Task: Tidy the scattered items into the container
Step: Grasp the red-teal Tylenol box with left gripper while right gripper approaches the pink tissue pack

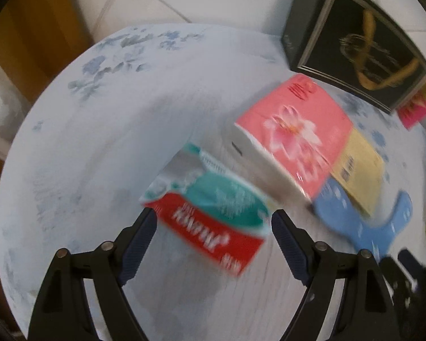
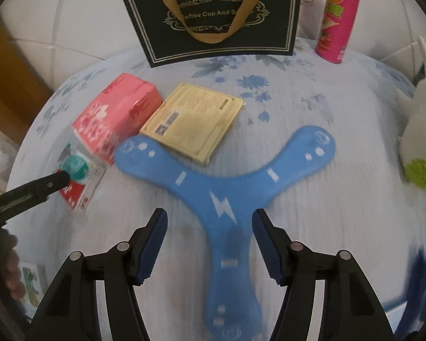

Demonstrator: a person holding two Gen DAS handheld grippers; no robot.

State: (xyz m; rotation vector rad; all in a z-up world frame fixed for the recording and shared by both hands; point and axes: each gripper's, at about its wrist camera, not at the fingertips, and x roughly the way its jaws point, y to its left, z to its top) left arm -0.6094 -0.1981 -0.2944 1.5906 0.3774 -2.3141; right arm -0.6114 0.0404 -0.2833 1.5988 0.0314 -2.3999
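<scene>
A black gift bag (image 2: pixel 213 14) stands at the table's far edge; it also shows in the left wrist view (image 1: pixel 355 48). My left gripper (image 1: pixel 214 224) is open, its jaws either side of a red and teal toothpaste box (image 1: pixel 210 213), which also shows in the right wrist view (image 2: pixel 79 182). My right gripper (image 2: pixel 208 228) is open over one arm of a blue three-armed boomerang (image 2: pixel 221 182) lying flat. A pink tissue pack (image 2: pixel 116 113) and a yellow card packet (image 2: pixel 193 119) lie beside it. The pink pack (image 1: pixel 295 130) also shows in the left view.
A pink snack can (image 2: pixel 338 17) stands at the back right. A white and green plush toy (image 2: pixel 420 139) sits at the right edge. The round table (image 1: pixel 99 142) has a blue-flowered white cloth. Tiled floor lies beyond.
</scene>
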